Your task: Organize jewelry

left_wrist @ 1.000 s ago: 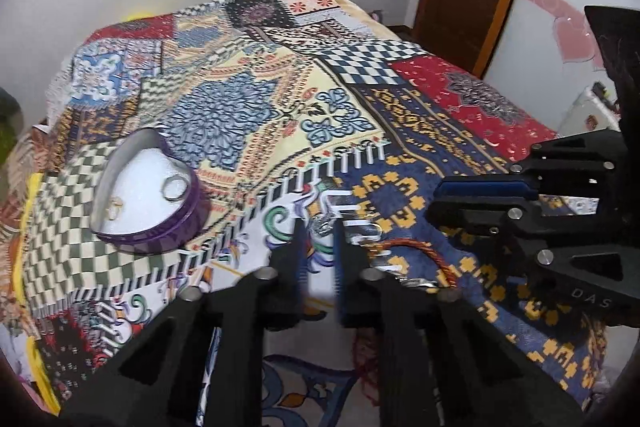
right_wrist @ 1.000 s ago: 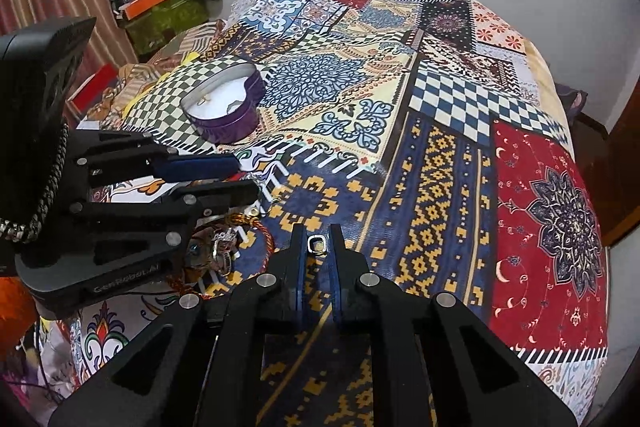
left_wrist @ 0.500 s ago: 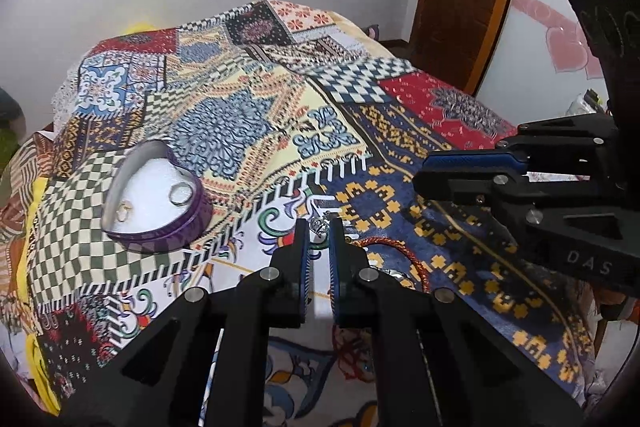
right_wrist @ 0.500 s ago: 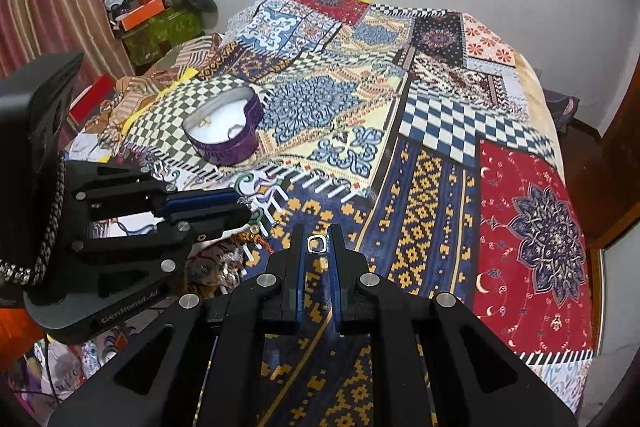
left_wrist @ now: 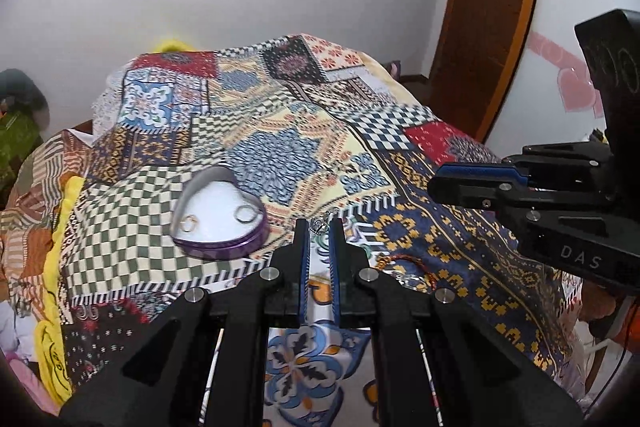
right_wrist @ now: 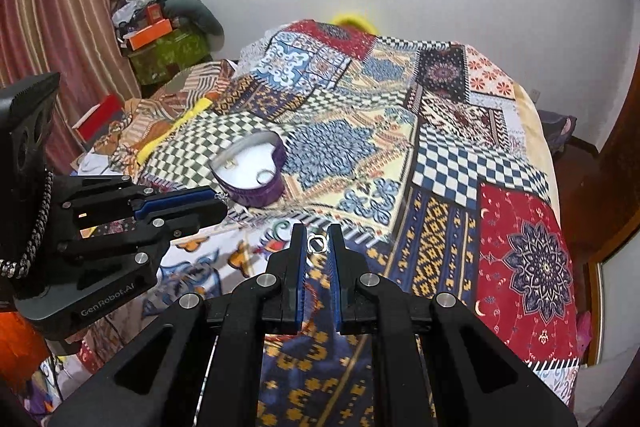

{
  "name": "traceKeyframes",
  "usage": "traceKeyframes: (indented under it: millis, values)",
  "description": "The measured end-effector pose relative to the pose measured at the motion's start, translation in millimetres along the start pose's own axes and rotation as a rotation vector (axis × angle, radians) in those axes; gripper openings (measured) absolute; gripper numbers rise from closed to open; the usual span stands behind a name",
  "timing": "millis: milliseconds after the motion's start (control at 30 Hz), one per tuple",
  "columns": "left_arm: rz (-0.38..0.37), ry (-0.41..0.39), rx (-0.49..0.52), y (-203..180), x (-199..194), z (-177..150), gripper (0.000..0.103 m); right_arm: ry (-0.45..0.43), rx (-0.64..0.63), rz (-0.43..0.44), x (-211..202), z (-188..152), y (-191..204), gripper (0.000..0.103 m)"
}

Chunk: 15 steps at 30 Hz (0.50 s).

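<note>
- The right gripper (right_wrist: pixel 318 242) was clenched on a small silver ring (right_wrist: pixel 316 242), held above the bed (right_wrist: pixel 520 211).
- The left gripper (left_wrist: pixel 319 227) gripped a small silver trinket (left_wrist: pixel 320 225) at its jaw tips.
- A purple heart-shaped tin (left_wrist: pixel 224 215) lay on the bed, holding two rings (left_wrist: pixel 245 214).

Small ring (right_wrist: pixel 316 242) pinched in right gripper (right_wrist: pixel 317 243)

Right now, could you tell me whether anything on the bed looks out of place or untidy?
Yes. A small heap of jewelry, with a red cord bracelet, lies loose on the patterned bedspread instead of in the heart-shaped purple box, which holds only two rings. Each claw, left and right, pinches a small ring. Nothing looks damaged.
</note>
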<state>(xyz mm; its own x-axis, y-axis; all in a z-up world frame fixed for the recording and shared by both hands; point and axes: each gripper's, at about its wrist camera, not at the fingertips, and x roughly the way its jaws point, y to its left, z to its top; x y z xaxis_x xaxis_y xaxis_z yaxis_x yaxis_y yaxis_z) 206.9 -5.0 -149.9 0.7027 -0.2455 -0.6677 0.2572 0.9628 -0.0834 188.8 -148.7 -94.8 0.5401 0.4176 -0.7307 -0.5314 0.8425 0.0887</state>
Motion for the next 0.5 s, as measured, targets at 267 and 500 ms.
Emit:
traceKeyframes:
  millis: [267, 500]
  values:
    - [0.037, -0.031, -0.053, 30, -15, 3, 0.007, -0.026, -0.009, 0.021, 1, 15, 18, 0.009]
    - [0.074, -0.055, -0.099, 61, -22, 6, 0.007, -0.041, -0.025, 0.044, 12, 30, 33, 0.009]
